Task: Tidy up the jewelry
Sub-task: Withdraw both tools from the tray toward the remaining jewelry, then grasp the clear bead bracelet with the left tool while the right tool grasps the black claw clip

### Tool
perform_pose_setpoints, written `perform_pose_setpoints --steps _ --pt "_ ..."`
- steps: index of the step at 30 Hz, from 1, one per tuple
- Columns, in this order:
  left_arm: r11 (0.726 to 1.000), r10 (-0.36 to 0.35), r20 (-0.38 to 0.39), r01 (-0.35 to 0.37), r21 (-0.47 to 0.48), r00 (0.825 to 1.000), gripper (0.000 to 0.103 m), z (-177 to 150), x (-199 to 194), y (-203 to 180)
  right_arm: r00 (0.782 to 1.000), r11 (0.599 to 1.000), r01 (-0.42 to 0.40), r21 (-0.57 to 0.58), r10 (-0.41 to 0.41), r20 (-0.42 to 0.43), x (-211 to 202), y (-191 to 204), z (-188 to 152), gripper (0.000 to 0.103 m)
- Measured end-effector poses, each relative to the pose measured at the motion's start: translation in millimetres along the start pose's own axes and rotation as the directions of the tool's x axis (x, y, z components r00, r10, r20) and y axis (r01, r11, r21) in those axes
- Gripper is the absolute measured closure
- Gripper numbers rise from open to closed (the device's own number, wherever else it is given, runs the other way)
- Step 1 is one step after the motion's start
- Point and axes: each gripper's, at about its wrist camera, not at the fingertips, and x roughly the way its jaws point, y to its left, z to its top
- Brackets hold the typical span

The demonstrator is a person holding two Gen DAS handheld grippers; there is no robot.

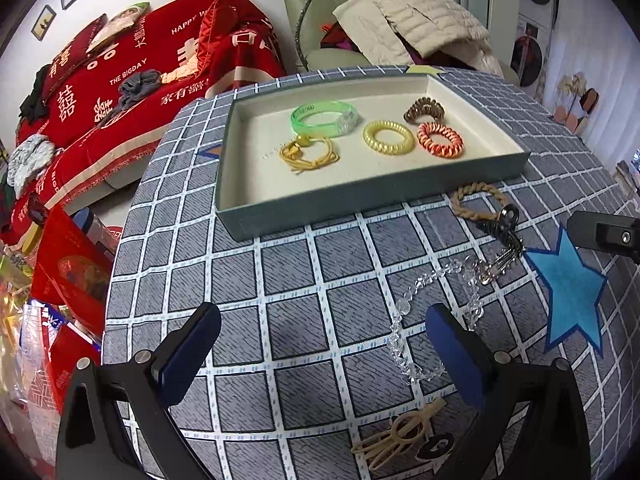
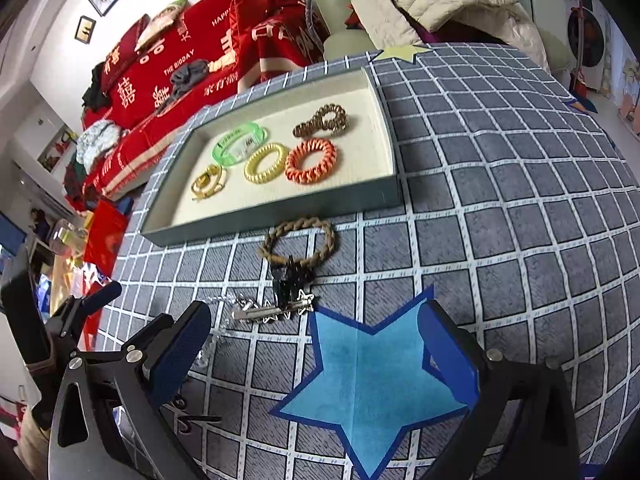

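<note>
A shallow grey-green tray (image 1: 360,204) (image 2: 276,216) with a cream lining holds a green bangle (image 1: 323,118) (image 2: 240,145), a yellow coil tie (image 1: 388,137) (image 2: 266,163), an orange coil tie (image 1: 440,140) (image 2: 311,161), a brown coil tie (image 1: 424,109) (image 2: 322,120) and a gold cord tie (image 1: 308,153) (image 2: 207,182). On the cloth in front lie a braided tan loop with a black clasp (image 1: 480,200) (image 2: 298,242), a clear bead strand (image 1: 416,320) and a beige clip (image 1: 400,436). My left gripper (image 1: 322,356) is open above the cloth. My right gripper (image 2: 314,354) is open over a blue star patch (image 2: 372,380).
The round table wears a grey checked cloth (image 1: 280,280) (image 2: 520,200) with a blue star patch (image 1: 572,288). Behind stand a red-covered sofa (image 1: 140,80) and a green armchair piled with a beige jacket (image 1: 416,20). Red bags and packets (image 1: 72,272) crowd the floor at left.
</note>
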Motion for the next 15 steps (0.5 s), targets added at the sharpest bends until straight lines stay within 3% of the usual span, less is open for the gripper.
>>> perform_pose_setpoints --steps 7,15 --pt "1.000 -0.003 -0.022 0.003 0.007 1.000 0.000 -3 7 -4 1.000 0.999 0.020 -0.044 -0.021 -0.013 11 14 2 0.002" --pt "1.000 -0.002 -0.038 0.002 0.013 0.999 0.000 -2 13 -12 0.999 0.997 0.019 -0.071 -0.022 -0.050 29 23 7 0.025"
